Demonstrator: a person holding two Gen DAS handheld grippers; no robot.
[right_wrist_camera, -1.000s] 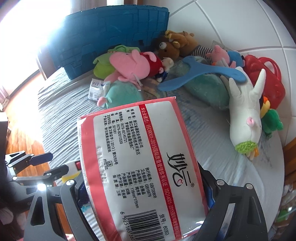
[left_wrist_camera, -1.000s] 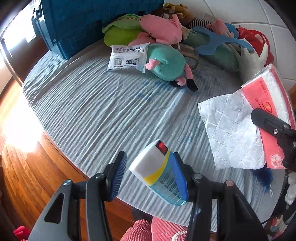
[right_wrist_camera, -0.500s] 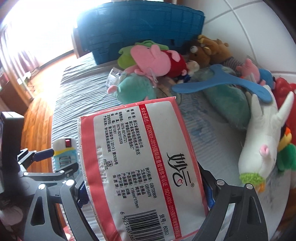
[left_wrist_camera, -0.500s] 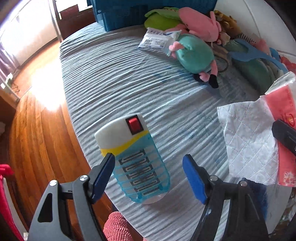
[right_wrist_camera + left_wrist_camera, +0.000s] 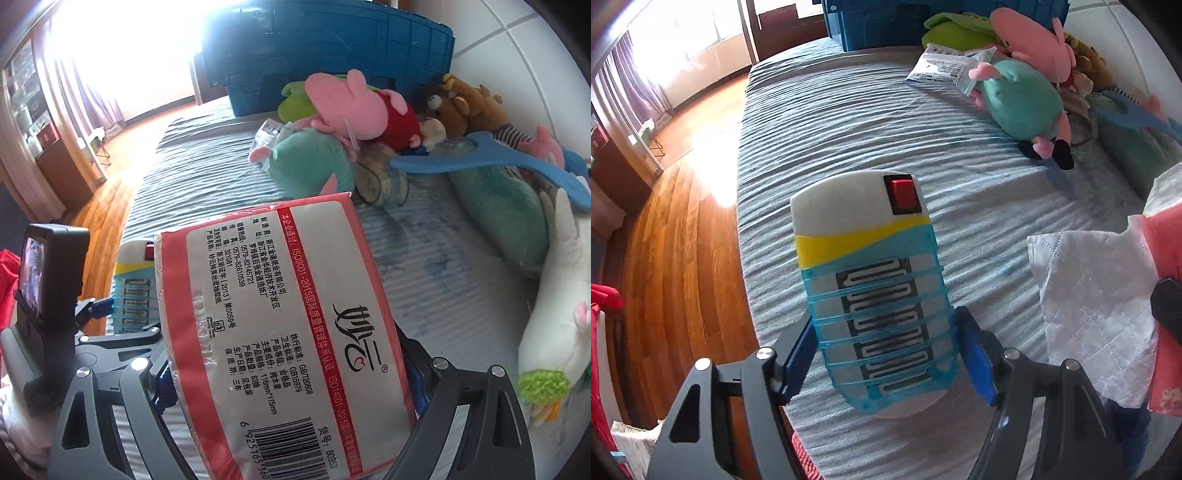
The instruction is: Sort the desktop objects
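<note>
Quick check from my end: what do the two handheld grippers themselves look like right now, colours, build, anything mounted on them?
Both match: the left gripper and right gripper have black angular metal finger arms with triangular cut-outs and silver screw heads, tipped with blue pads. In the right wrist view, the left gripper carries a black camera with a lit rear screen. No cables or sleeves visible.

White, yellow and clear-blue device (image 5: 871, 280) with red switch; pink-and-white tissue pack (image 5: 288, 325)

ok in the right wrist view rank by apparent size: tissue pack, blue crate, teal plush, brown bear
1. tissue pack, though it is nearest the camera, so inflated
2. blue crate
3. teal plush
4. brown bear, close to the plush; unsure
</note>
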